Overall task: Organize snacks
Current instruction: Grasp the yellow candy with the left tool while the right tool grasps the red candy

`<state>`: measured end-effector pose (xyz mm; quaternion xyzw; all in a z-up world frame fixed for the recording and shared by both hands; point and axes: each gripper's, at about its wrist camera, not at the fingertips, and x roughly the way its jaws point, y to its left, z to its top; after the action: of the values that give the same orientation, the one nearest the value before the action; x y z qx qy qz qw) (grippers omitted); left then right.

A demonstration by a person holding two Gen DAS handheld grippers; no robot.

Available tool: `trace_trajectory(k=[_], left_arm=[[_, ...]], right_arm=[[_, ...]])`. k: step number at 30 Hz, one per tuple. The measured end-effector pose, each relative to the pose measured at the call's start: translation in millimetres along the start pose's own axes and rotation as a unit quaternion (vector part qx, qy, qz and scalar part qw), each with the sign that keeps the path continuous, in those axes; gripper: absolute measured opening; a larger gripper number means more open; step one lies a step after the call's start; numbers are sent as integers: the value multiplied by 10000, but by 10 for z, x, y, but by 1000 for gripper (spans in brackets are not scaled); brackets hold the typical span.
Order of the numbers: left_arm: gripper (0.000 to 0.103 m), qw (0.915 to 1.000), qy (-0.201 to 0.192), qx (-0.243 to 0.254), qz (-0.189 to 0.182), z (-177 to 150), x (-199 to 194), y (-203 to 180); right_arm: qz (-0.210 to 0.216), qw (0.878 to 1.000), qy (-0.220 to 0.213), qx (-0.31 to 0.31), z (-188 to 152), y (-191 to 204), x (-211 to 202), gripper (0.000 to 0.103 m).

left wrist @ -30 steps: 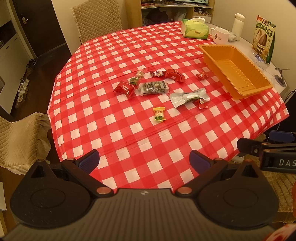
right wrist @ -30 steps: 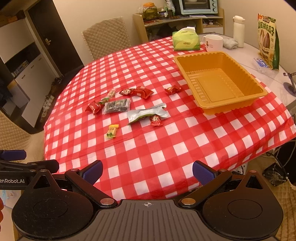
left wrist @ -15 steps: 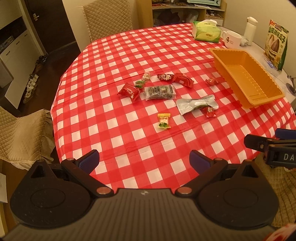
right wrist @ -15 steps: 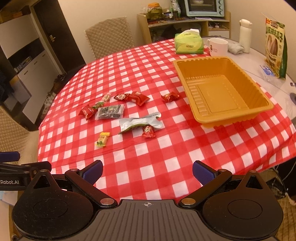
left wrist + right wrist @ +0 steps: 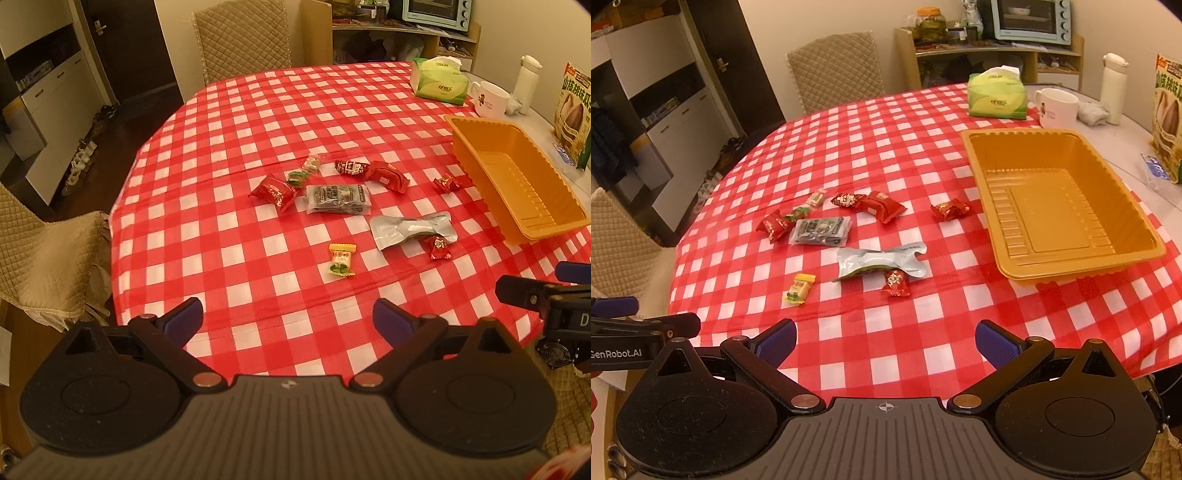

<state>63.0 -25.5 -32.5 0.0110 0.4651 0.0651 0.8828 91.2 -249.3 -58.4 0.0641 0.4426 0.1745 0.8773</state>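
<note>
Several wrapped snacks lie scattered mid-table on the red checked cloth: a yellow candy (image 5: 341, 259) (image 5: 799, 288), a silver pouch (image 5: 412, 229) (image 5: 882, 260), a dark grey packet (image 5: 338, 199) (image 5: 820, 230), red packets (image 5: 275, 192) (image 5: 882, 205) and small red candies (image 5: 438, 248) (image 5: 895, 282). An empty orange tray (image 5: 517, 192) (image 5: 1056, 206) stands to their right. My left gripper (image 5: 288, 319) is open and empty above the table's near edge. My right gripper (image 5: 885, 341) is open and empty, also at the near edge, to the left gripper's right.
At the far right stand a green tissue box (image 5: 996, 96), a white mug (image 5: 1057, 108), a white bottle (image 5: 1113, 86) and a sunflower seed bag (image 5: 575, 107). Quilted chairs (image 5: 242, 38) stand behind and to the left. A shelf with a toaster oven (image 5: 1030, 20) is at the back.
Both grippers have drawn back and risen a little, so the snacks and tray sit further off in both views. Nothing on the table has moved.
</note>
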Motion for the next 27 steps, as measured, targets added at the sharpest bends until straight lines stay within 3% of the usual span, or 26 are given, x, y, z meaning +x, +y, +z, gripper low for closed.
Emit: trace_trajectory(k=[10, 20, 27], left_arm=[[84, 9991, 47, 215, -368, 114, 495, 19], [65, 9938, 123, 700, -857, 289, 968, -73], [37, 9889, 275, 908, -1147, 290, 1239, -126]], right_arm=[[118, 9998, -88, 96, 108, -86, 265, 103], [169, 9993, -283, 187, 229, -102, 512, 103], [81, 9994, -220, 261, 270, -99, 661, 94]])
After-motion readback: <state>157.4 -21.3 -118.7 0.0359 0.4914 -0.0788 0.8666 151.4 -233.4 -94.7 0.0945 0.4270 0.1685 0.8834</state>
